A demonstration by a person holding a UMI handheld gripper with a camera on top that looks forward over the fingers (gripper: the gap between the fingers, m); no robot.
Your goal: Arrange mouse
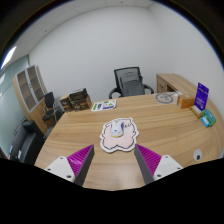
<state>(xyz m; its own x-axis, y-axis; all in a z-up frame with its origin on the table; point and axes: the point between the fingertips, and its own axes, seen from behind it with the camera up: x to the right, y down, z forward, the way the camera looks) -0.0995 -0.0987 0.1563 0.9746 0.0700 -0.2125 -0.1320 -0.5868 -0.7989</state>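
Observation:
A white mouse point(119, 127) lies on a pale cloud-shaped mouse mat point(118, 138) in the middle of the wooden table point(170, 130). My gripper point(113, 160) is open and empty, held above the near part of the table. The mat lies just ahead of the fingers, between their lines. The purple pads point(78, 158) show at both sides, far apart, with bare wood between them.
A black office chair point(129, 81) stands beyond the table, and other chairs point(48, 104) stand at the left. A flat coloured box point(104, 105) lies at the table's far side. A purple sign point(202, 96) and small items stand at the right end. A shelf stands by the left wall.

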